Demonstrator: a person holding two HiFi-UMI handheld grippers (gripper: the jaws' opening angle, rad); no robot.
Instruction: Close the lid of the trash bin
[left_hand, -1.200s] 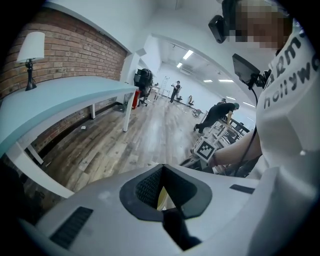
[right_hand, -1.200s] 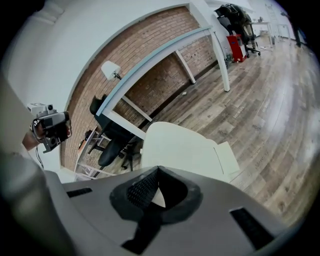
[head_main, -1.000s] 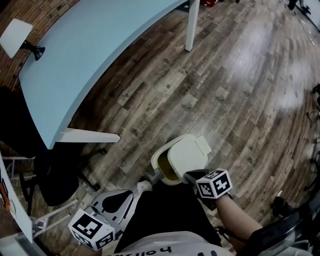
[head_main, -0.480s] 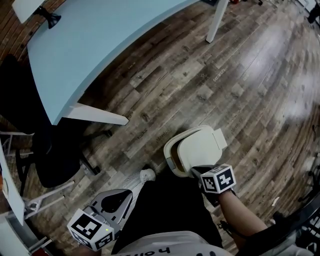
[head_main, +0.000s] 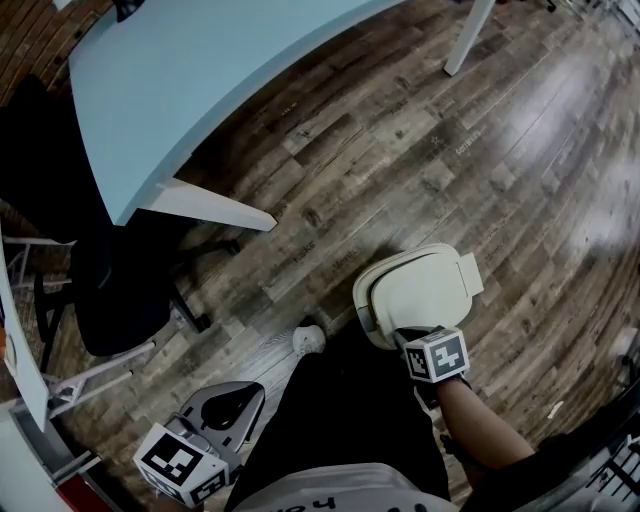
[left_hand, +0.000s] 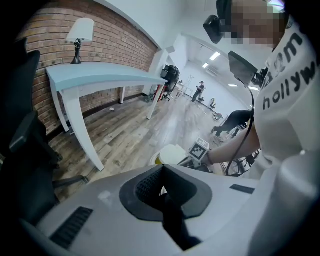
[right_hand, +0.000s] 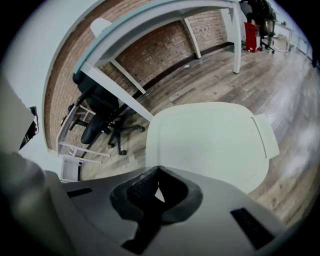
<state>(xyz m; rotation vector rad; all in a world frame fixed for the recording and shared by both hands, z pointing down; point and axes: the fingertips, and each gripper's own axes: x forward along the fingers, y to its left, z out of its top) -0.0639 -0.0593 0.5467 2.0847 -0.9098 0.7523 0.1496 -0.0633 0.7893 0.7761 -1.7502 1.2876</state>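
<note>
Right gripper (head_main: 405, 341), jaws together and empty, sits at the lid (head_main: 420, 290)'s near edge; open floor (head_main: 500, 150) lies beyond. Left gripper (head_main: 240, 398), likewise closed, hangs near the chair (head_main: 110, 290).

Open-plan office. You stand on a wood-plank floor (head_main: 480, 150) beside a long pale-blue desk (head_main: 200, 80) on white legs, with a black swivel chair (head_main: 110, 290) at its edge. A brick wall (left_hand: 115, 55) backs the desk, which carries a white lamp (left_hand: 81, 31). Beyond, ceiling lights (left_hand: 216, 55) line a bright hall.
</note>
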